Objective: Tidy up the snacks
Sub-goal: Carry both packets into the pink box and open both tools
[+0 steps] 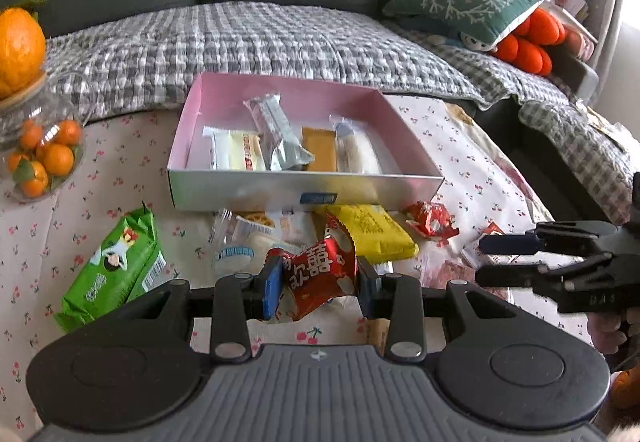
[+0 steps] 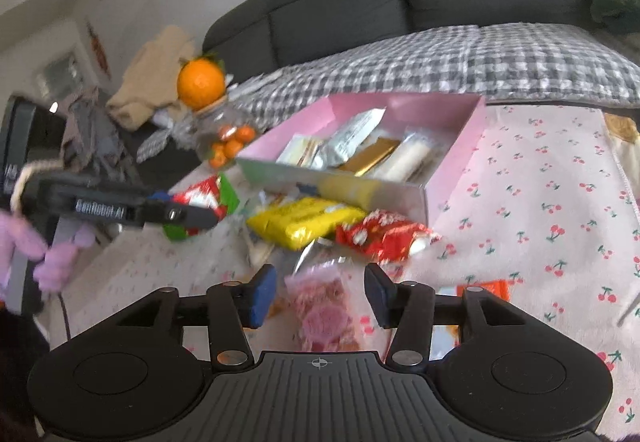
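Observation:
My left gripper (image 1: 318, 282) is shut on a crumpled red snack packet (image 1: 320, 270) with white characters, held just above the table. The same grip appears from the side in the right wrist view, left gripper (image 2: 196, 212) with the red packet (image 2: 198, 194). My right gripper (image 2: 320, 296) is open over a clear packet of pink sweets (image 2: 324, 306), its pads standing apart from it. A pink-lined box (image 1: 280, 188) behind holds several wrapped snacks. In front of it lie a yellow packet (image 1: 372, 234), a small red packet (image 1: 432, 220) and a green packet (image 1: 116, 262).
A glass jar of small oranges (image 1: 40, 154) with a big orange (image 1: 20, 42) on its lid stands at the table's left edge. A sofa with a checked blanket (image 1: 260, 42) runs along the far side. An orange wrapper (image 2: 486, 288) lies by my right finger.

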Demonstrator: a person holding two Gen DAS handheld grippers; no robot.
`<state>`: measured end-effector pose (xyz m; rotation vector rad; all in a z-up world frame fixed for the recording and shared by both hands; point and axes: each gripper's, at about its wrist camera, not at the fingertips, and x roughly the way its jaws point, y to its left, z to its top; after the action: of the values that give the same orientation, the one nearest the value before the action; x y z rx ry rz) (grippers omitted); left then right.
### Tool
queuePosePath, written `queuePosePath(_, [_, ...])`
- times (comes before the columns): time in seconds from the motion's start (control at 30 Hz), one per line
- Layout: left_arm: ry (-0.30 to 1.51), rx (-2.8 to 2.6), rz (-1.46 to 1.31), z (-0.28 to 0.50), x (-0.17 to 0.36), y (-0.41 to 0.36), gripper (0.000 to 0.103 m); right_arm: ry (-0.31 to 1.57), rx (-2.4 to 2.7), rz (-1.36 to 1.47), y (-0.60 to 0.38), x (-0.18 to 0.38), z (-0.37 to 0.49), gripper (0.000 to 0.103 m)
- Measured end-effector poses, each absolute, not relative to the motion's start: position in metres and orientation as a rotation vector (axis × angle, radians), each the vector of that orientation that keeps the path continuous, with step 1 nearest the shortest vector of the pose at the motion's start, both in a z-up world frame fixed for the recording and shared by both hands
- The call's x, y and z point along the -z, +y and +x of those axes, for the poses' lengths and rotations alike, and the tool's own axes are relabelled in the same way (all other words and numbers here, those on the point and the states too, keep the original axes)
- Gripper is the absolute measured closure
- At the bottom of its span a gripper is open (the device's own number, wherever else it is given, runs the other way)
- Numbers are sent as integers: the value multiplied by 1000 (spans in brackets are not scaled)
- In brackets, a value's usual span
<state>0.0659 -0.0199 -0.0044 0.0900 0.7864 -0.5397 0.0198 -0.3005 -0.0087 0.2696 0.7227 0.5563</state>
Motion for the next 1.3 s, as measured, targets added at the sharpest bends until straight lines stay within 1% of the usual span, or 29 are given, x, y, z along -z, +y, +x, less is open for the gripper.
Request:
queuePosePath(0.23, [798,549,95,64,5,-18,69,759,-564,83,-270,19,14,52])
queuePosePath(0.27, [800,549,95,64,5,-18,69,771,-557,56,-266,22,15,56])
queuePosePath(0.3, [801,550,95,64,5,-18,69,781,-549,32,-262,25,15,65])
queuePosePath(0.37, [801,553,94,64,5,-19,69,776,-539,4,-258,27,15,70])
queuePosePath(0.4, [798,553,93,64,4,-20,69,782,-540,15,-258,26,15,71])
queuePosePath(0.6, [788,558,60,63,-3,-23,69,753,-535,122,-274,14,12,71])
queuePosePath(0.87, [769,549,19,69,-15,-34,69,681,-480,285,-303,-17,26,71])
queuePosePath(1.1, [792,558,-26,93,-27,-47,69,718,-346,450,-321,-22,68,71])
queuePosePath(1.3, [823,556,-67,130,-27,-60,69,753,-302,563,-317,-19,110,71])
